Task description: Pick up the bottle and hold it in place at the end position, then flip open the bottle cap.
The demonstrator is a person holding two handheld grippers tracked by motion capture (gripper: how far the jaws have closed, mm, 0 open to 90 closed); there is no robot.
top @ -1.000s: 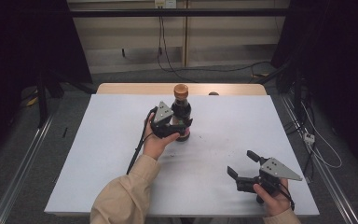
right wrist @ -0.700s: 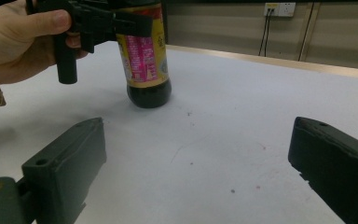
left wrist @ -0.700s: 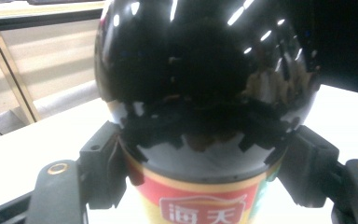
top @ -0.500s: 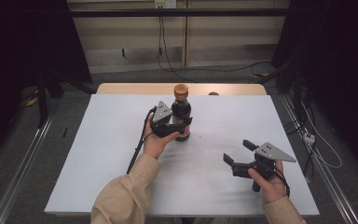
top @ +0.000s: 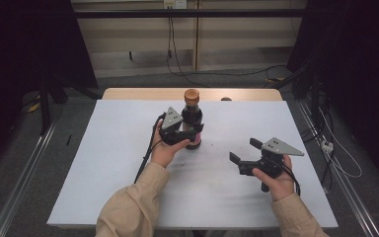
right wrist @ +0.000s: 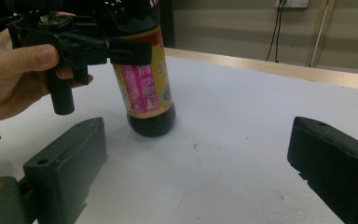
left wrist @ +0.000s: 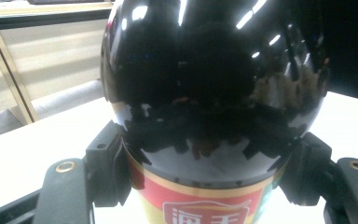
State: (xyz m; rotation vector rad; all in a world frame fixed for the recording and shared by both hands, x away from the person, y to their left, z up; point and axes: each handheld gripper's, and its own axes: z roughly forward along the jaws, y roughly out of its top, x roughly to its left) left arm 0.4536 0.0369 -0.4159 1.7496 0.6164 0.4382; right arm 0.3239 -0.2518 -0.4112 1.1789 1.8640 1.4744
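Note:
A dark sauce bottle (top: 193, 117) with an orange-brown cap (top: 192, 95) stands upright on the white table (top: 118, 163), left of centre toward the back. My left gripper (top: 190, 134) is shut on its lower body, just above the red and yellow label. In the left gripper view both pads (left wrist: 112, 168) press against the glossy bottle (left wrist: 209, 84). My right gripper (top: 244, 150) hovers open to the right of the bottle with nothing between its jaws. In the right gripper view it (right wrist: 200, 163) points at the bottle (right wrist: 147, 84) and the left gripper (right wrist: 121, 49).
The table's wooden back edge (top: 246, 94) runs behind the bottle. Dark floor with cables (top: 325, 143) and metal rails surrounds the table. The left gripper's black cable (top: 145, 158) trails along the forearm.
My right gripper has lifted off the front right of the table and moved left and forward toward the bottle. The left hand has stayed at the bottle.

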